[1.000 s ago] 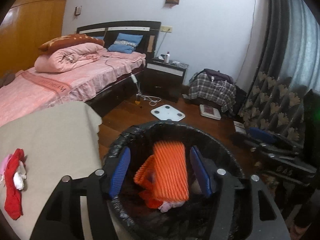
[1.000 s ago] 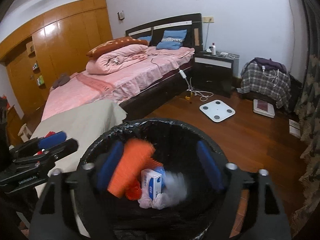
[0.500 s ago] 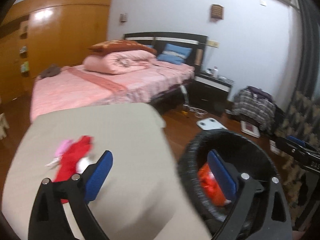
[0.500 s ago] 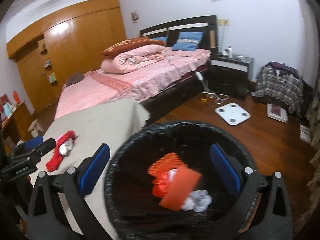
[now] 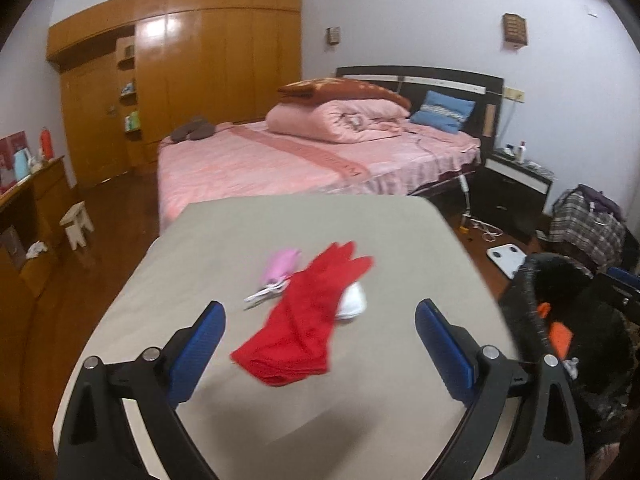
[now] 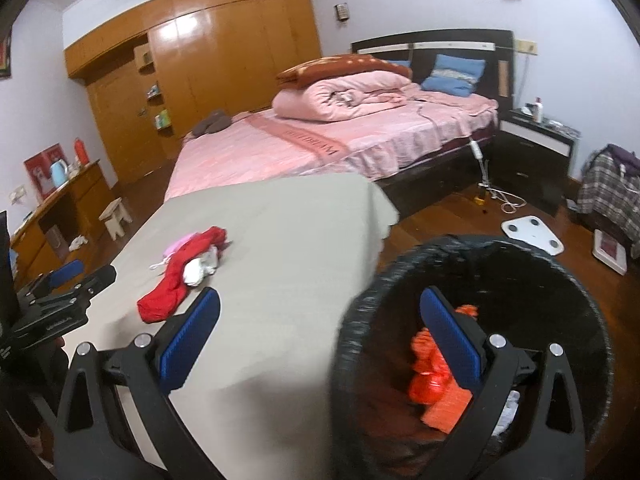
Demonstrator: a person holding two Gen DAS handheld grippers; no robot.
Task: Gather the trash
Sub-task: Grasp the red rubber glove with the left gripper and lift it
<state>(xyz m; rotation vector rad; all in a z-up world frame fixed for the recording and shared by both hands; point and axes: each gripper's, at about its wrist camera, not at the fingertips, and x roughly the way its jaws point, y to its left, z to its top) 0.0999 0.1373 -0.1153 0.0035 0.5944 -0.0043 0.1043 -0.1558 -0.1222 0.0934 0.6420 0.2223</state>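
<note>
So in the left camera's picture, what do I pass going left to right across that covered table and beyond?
Pink item → red glove → black trash bin, with orange trash showing inside.

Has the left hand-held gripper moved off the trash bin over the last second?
Yes. The left hand-held gripper swung left, from over the trash bin to over the grey-covered table, jaws open and framing the red glove.
</note>
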